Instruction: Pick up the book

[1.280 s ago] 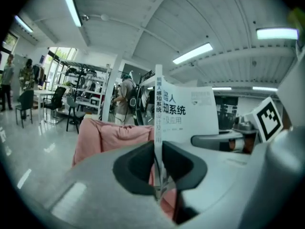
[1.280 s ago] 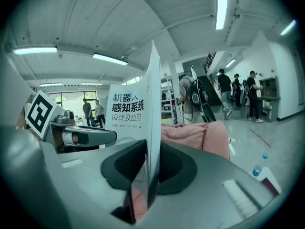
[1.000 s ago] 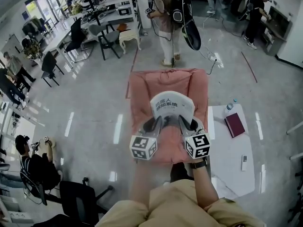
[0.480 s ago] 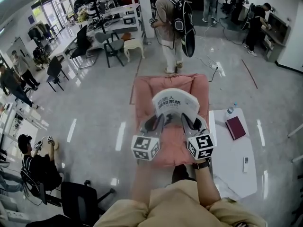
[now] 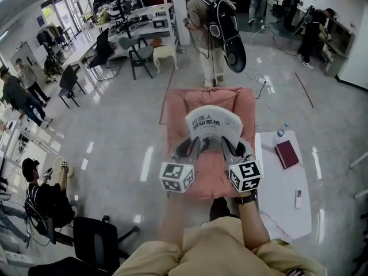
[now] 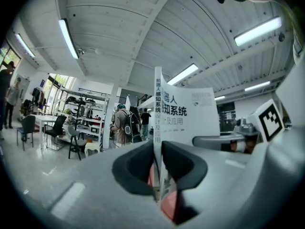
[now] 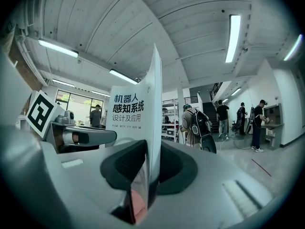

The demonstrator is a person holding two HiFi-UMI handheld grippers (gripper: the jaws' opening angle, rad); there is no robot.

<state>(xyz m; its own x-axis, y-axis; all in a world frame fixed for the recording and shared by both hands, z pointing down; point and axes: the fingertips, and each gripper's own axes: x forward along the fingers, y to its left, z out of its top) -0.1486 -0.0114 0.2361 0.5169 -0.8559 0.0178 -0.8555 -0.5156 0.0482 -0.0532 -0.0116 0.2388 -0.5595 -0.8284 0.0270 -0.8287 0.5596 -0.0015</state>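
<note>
A white paperback book (image 5: 212, 125) with black printed characters is held up over a pink armchair (image 5: 183, 105). My left gripper (image 5: 192, 146) is shut on the book's near left edge and my right gripper (image 5: 226, 146) on its near right edge. In the left gripper view the book (image 6: 187, 112) stands upright between the dark pads of my left gripper (image 6: 158, 165). The right gripper view has the cover (image 7: 129, 112) rising from my right gripper (image 7: 150, 170), which pinches the pages. The book bows slightly between the two grips.
A white side table (image 5: 282, 200) at the right carries a dark red book (image 5: 286, 153), a bottle (image 5: 279, 133) and a remote (image 5: 297, 198). A person with a backpack (image 5: 215, 25) stands beyond the armchair. A black office chair (image 5: 98, 240) and a seated person (image 5: 40, 197) are at lower left.
Both grippers have lifted the book a little and carried it slightly away from me. The grips look the same. The person with the backpack has shifted.
</note>
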